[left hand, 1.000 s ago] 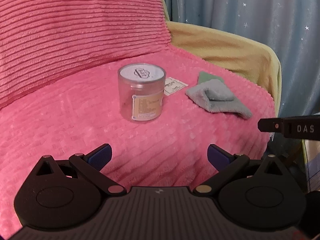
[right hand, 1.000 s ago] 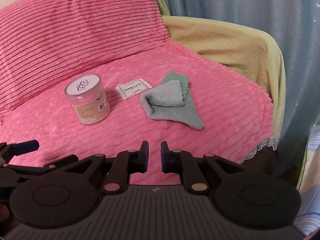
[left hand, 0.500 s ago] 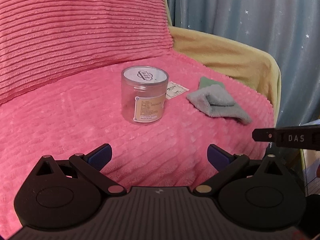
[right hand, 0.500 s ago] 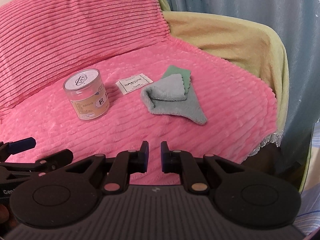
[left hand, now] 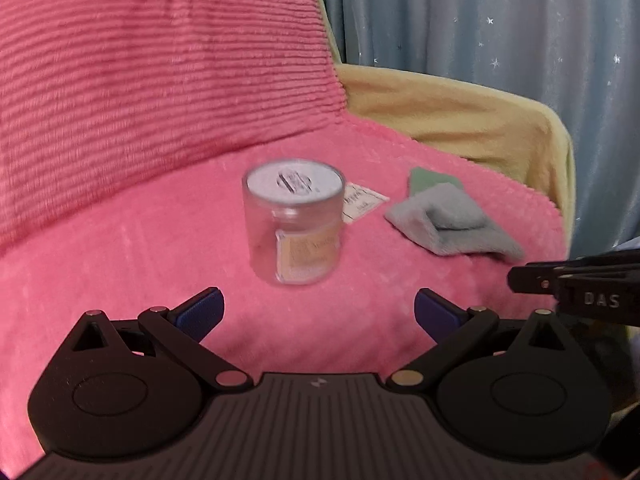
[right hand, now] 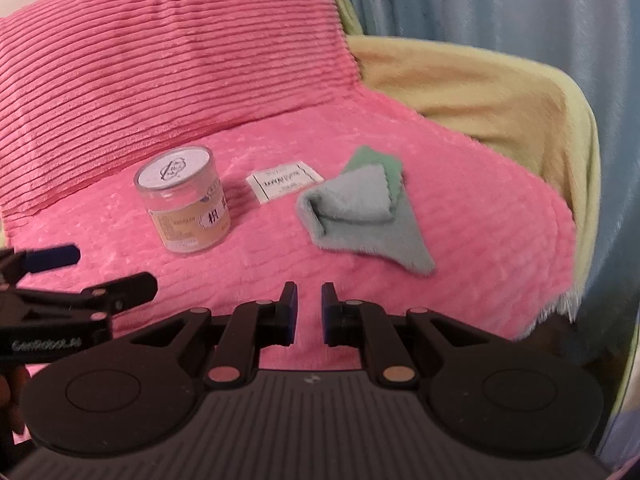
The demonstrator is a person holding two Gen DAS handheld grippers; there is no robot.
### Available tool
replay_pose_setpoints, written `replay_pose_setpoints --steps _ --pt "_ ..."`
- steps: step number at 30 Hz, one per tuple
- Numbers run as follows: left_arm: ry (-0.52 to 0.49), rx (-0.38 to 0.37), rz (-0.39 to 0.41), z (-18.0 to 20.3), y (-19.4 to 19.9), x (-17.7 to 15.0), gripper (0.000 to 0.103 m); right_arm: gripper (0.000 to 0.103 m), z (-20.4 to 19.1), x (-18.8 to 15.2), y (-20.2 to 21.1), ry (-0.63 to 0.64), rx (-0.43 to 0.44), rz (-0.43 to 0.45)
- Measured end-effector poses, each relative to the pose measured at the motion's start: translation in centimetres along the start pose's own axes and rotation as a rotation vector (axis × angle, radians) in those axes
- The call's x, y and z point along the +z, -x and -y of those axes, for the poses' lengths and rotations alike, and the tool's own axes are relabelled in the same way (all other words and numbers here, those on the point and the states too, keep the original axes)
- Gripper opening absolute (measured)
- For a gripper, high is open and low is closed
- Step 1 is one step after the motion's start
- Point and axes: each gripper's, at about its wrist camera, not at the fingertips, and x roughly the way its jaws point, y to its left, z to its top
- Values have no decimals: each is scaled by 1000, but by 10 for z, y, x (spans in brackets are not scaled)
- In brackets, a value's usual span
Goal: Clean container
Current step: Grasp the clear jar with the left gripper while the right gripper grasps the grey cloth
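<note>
So closest in, the left gripper (left hand: pixel 319 312) has its blue-padded jaws spread wide with nothing between them, and compared to a second ago it's crept in on the jar: the jar sits bigger and lower in the left wrist view now, lined up pretty much in the gap. That view is smeared too, so the hand is on the move. The right gripper (right hand: pixel 308 312) has its jaws pulled in to a narrow slit, gripping nothing, and it's drifted a bit as well, the cloth sitting slightly closer and more central than before.

My read is the left is lining up on the jar while the right heads toward the cloth. Whether that's going in for a wipe or tidying up after one, I can't tell from this.

Next out, the clear plastic cylindrical jar with the white printed lid and tan label (left hand: pixel 294 222) stands upright on the pink ribbed plush blanket (left hand: pixel 120 264), lid on. It looks empty to me (the blur and label hide a fair bit, so no promises).

Just behind it lies a small white printed sachet (right hand: pixel 283 181), then the folded grey fluffy cloth (right hand: pixel 360 220) with a green cloth (right hand: pixel 378 162) tucked under it. Furthest back: the big pink corduroy cushion (left hand: pixel 160 80), a yellow throw (left hand: pixel 460 116) and blue starry curtains (left hand: pixel 500 20).
</note>
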Motion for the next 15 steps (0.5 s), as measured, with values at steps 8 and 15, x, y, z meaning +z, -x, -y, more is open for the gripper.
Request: replay_pose_setpoints --steps 8,15 --pt "27 26 15 -17 -39 13 102 8 -3 11 -34 76 6 32" --pt "46 34 77 -18 -63 13 102 8 -5 19 -64 140 11 55"
